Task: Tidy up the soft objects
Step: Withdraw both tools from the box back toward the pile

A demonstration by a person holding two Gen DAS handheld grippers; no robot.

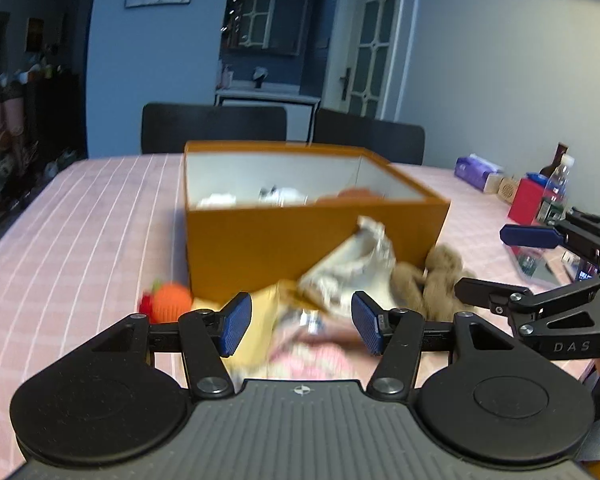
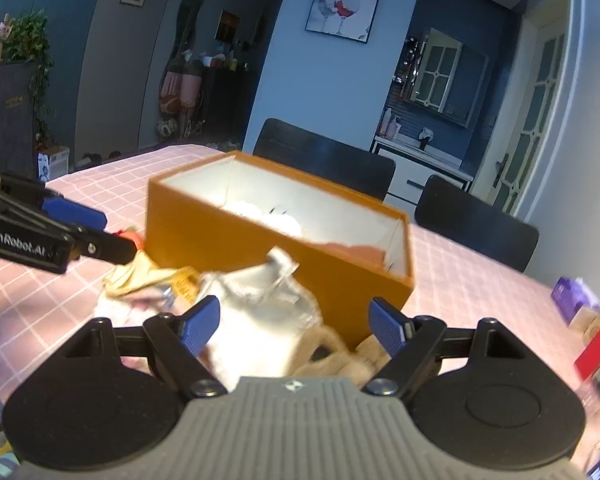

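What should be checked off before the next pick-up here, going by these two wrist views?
1. Left gripper open, nothing clamped: ok.
2. Right gripper open, nothing clamped: ok.
3. Orange box open-topped with room inside: ok.
4. Soft items still outside the box, white cloth bag, brown plush toy, orange knitted toy: not ok.
5. Which item each gripper is lined up on: cannot tell, the views are blurred.

The left gripper [image 1: 302,322] points forward and a little downward, its blue pads [image 1: 236,322] spread apart — nothing is pressed between them. The right gripper [image 2: 296,326] is tilted the same way, jaws wide, also gripping nothing.
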